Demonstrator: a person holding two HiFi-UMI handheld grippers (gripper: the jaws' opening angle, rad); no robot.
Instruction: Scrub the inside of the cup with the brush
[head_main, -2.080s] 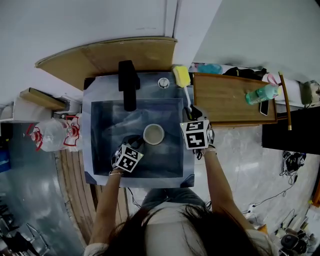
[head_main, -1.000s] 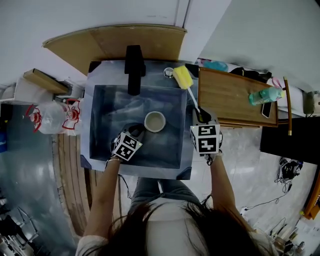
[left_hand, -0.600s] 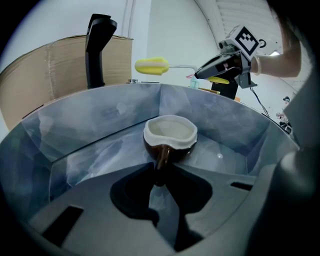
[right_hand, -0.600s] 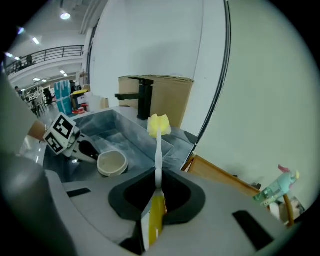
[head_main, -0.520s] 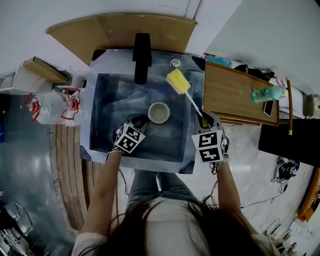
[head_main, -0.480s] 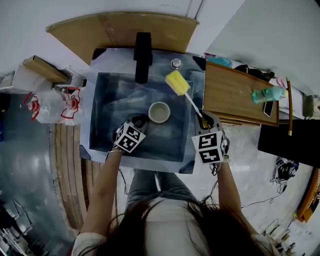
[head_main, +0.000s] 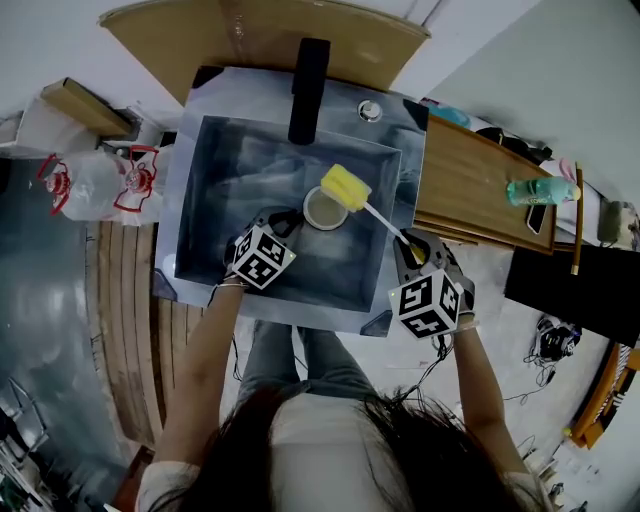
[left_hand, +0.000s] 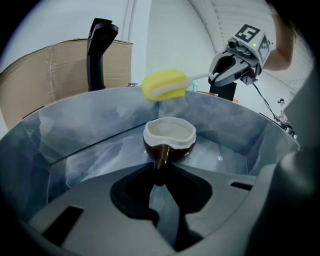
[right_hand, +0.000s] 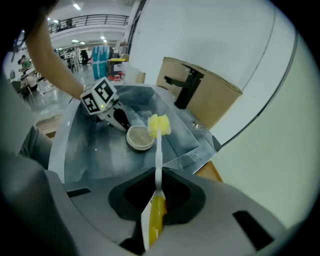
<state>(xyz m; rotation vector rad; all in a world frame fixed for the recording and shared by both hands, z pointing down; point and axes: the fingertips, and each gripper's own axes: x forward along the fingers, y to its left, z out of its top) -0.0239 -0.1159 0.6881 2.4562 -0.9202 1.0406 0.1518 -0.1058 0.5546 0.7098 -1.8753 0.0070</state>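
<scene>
Grey sink (head_main: 192, 150) with the brown cup (left_hand: 170, 135) upright on its floor. My left gripper (left_hand: 159, 172) has its jaws pinched on the cup's handle. Just above the rim, clear of it, hangs the brush (right_hand: 158, 150) with its yellow sponge head; my right gripper (head_main: 410, 243) is clamped on its handle.

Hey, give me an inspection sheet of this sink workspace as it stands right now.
Surface: metal sink, cup in its basin.
Job's things: cup upright on sink floor; brush, yellow sponge head above the cup, not inside.
Clutter: green bottle on wooden board; plastic bottle at the sink's other side.
Grippers: left gripper shut on cup handle; right gripper shut on brush handle.
Cables: cables on floor, right of view.
Surroundings: black faucet, cardboard behind sink.
</scene>
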